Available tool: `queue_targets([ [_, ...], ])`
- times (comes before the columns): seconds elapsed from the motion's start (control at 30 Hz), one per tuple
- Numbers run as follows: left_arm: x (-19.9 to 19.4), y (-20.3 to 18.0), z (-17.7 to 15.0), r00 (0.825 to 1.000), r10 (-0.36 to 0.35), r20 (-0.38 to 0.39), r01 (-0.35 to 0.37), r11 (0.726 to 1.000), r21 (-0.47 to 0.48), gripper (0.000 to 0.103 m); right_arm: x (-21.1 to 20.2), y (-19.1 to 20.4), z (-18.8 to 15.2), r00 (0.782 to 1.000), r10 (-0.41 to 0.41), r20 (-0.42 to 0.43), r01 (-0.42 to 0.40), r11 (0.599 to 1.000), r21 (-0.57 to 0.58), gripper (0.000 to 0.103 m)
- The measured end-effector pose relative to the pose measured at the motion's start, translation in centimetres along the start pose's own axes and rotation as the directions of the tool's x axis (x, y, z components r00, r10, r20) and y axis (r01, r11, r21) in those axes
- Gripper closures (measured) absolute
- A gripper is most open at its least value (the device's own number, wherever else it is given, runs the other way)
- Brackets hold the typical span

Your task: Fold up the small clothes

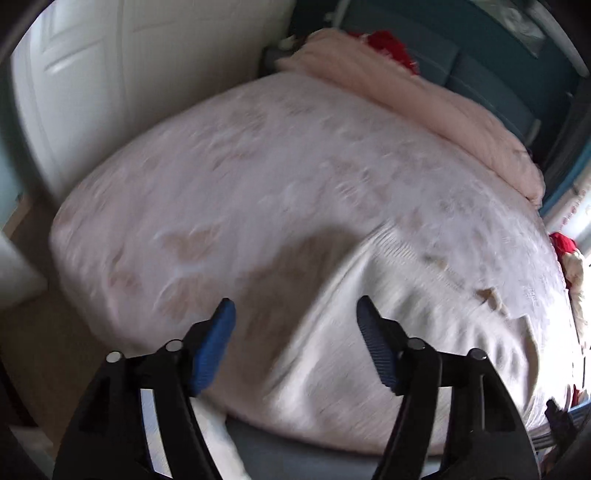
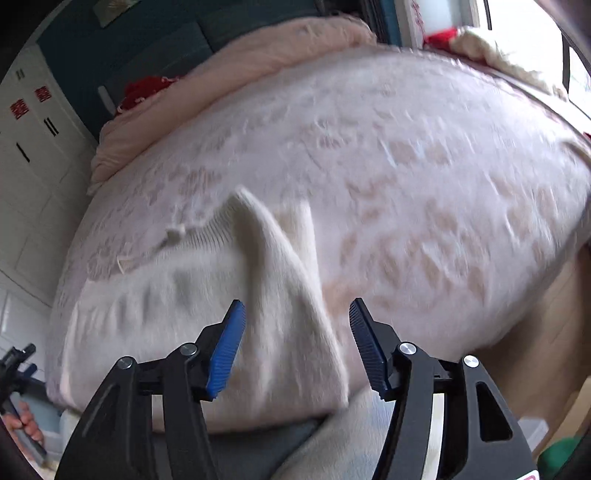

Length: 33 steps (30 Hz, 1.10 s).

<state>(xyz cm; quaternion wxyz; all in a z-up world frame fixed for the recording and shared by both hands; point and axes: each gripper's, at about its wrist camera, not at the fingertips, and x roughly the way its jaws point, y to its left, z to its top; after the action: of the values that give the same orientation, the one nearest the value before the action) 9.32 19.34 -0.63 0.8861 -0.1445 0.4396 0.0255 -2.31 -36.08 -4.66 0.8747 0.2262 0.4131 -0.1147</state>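
Both claws stand wide, holding nothing: the cream knit sweater [image 2: 280, 295] lies just beyond the right gripper [image 2: 297, 332], right of the left gripper [image 1: 295, 332].

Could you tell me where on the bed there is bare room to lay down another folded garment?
The patterned bedspread is bare across its middle and right, between the white knit garment near the front edge and the pink blanket at the head. The front-left is crowded by that garment.

Daylight is glaring from the window [image 2: 517, 22] at upper right; motion blur is smearing the bedspread [image 1: 258, 166]; fisheye is bending edges, corners vignetting black.
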Motion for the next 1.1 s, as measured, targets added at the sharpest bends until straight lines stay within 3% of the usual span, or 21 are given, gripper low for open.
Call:
queue_targets([
  [0.13, 3.3, -6.3, 1.5, 0.999, -0.037, -0.017, 0.039, 0.99, 0.135, 0.036, 4.1, 3.8, 4.2, 1.0, 0.018, 0.002, -0.018, 0.995, -0.102, 0.045],
  [0.27, 8.7, -10.9, 0.2, 0.996, 0.03, -0.086, -0.006, 0.964, 0.268, 0.036, 9.3, 4.6, 5.8, 0.999, -0.003, -0.055, -0.003, 0.994, -0.109, 0.047],
  [0.3, 9.9, -11.3, -0.2, 0.994, 0.048, -0.102, -0.017, 0.959, 0.284, 0.036, 11.0, 4.3, 5.9, 0.995, 0.015, -0.102, -0.024, 0.996, -0.087, 0.079],
  [0.33, 10.7, -11.7, -0.5, 0.992, 0.067, -0.11, -0.033, 0.957, 0.29, 0.036, 12.0, 4.1, 6.0, 0.989, 0.049, -0.138, -0.058, 0.996, -0.061, 0.1],
  [0.4, 12.2, -11.7, -1.1, 0.986, 0.092, -0.14, -0.048, 0.955, 0.292, 0.036, 11.1, 3.6, 5.7, 0.993, 0.059, -0.102, -0.063, 0.997, -0.039, 0.098],
  [0.47, 12.9, -11.0, -1.3, 0.983, 0.101, -0.155, -0.054, 0.959, 0.28, 0.036, 10.1, 2.7, 6.3, 0.999, 0.013, -0.032, -0.014, 0.999, -0.035, 0.098],
  [0.57, 13.8, -11.0, -1.6, 0.982, 0.113, -0.149, -0.065, 0.953, 0.297, 0.033, 12.0, 0.1, 6.1, 0.995, -0.018, -0.096, 0.021, 0.999, 0.03, 0.098],
  [0.63, 13.8, -11.4, -1.6, 0.982, 0.125, -0.14, -0.075, 0.945, 0.32, 0.032, 12.1, -0.7, 5.9, 0.994, 0.03, -0.105, -0.022, 0.997, 0.071, 0.096],
  [0.73, 13.7, -11.5, -1.2, 0.982, 0.127, -0.136, -0.076, 0.941, 0.328, 0.032, 11.1, 1.0, 6.1, 0.995, 0.058, -0.085, -0.055, 0.998, 0.031, 0.066],
  [0.77, 14.0, -11.4, -1.1, 0.981, 0.127, -0.144, -0.075, 0.943, 0.324, 0.031, 11.3, 2.1, 6.3, 0.995, 0.056, -0.087, -0.057, 0.998, -0.006, 0.051],
  [0.9, 14.8, -11.6, -1.0, 0.979, 0.144, -0.142, -0.092, 0.942, 0.323, 0.027, 14.2, 4.2, 6.4, 0.989, -0.019, -0.145, 0.003, 0.994, -0.106, 0.045],
  [0.93, 14.8, -11.7, -1.0, 0.979, 0.148, -0.142, -0.095, 0.94, 0.328, 0.027, 14.7, 4.5, 6.3, 0.988, -0.034, -0.148, 0.016, 0.993, -0.118, 0.048],
  [1.0, 15.0, -11.9, -1.0, 0.977, 0.155, -0.145, -0.099, 0.936, 0.338, 0.026, 14.8, 4.8, 6.4, 0.99, 0.008, -0.141, -0.024, 0.993, -0.112, 0.094],
  [1.1, 15.3, -11.7, -0.9, 0.976, 0.154, -0.155, -0.095, 0.937, 0.335, 0.025, 13.5, 5.0, 7.5, 0.996, 0.023, -0.088, -0.029, 0.997, -0.076, 0.095],
])
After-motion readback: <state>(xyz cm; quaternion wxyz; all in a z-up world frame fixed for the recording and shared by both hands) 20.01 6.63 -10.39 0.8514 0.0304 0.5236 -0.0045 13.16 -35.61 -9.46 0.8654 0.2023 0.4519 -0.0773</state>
